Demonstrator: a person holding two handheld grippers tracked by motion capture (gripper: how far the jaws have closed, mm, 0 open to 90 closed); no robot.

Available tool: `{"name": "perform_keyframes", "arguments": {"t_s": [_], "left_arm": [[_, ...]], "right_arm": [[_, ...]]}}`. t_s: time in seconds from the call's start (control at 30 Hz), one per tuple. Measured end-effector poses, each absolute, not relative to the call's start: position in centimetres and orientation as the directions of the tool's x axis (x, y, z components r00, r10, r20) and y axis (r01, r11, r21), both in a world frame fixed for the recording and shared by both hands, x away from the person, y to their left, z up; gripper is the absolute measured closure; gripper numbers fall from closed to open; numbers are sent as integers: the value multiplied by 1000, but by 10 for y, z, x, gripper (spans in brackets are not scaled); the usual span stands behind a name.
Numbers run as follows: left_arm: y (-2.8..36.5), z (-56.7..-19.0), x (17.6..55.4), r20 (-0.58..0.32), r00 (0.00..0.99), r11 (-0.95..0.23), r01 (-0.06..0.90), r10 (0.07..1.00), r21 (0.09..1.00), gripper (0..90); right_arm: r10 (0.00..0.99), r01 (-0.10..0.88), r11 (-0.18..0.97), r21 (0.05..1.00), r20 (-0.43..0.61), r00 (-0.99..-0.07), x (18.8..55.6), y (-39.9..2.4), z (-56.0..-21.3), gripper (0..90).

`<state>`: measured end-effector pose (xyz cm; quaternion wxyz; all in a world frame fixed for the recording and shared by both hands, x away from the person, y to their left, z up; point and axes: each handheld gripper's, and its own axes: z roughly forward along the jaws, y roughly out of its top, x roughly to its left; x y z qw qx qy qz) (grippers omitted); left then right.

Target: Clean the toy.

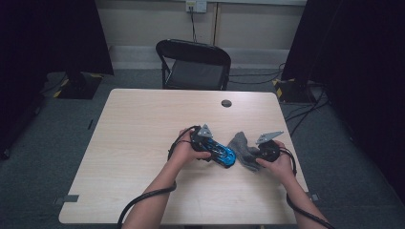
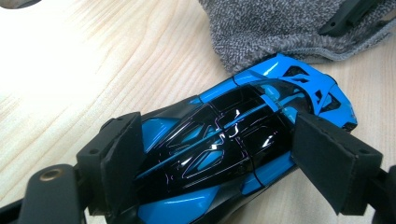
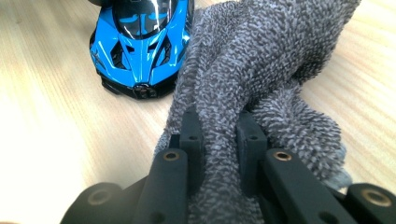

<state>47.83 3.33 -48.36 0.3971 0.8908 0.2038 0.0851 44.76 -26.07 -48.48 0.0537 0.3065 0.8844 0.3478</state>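
A glossy blue and black toy car (image 2: 224, 140) lies on the wooden table (image 1: 138, 143), right of its middle. My left gripper (image 2: 219, 158) straddles the car across its width, one black pad pressed on each flank. A crumpled grey terry cloth (image 3: 261, 60) lies against the car's nose. My right gripper (image 3: 219, 140) is shut on a fold of that cloth near its edge. In the high view the car (image 1: 224, 154) sits between the left gripper (image 1: 213, 149) and the cloth (image 1: 241, 144), and the right gripper (image 1: 258, 155) is at the cloth's right side.
A black folding chair (image 1: 196, 64) stands behind the table's far edge. A round dark cable port (image 1: 226, 103) sits in the tabletop near that edge. Black stands and cables occupy the floor at both far corners. Cables trail from both grippers toward the near edge.
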Motion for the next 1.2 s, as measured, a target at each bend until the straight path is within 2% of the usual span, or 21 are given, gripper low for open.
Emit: {"name": "perform_keyframes", "arguments": {"t_s": [0.9, 1.2], "left_arm": [[32, -481, 480, -7, 905, -622, 298, 425, 724, 170], [32, -481, 480, -9, 903, -619, 301, 429, 726, 170]], "right_arm": [[576, 519, 578, 630, 135, -806, 422, -282, -482, 767], [601, 546, 533, 646, 165, -782, 414, -301, -478, 771]]}}
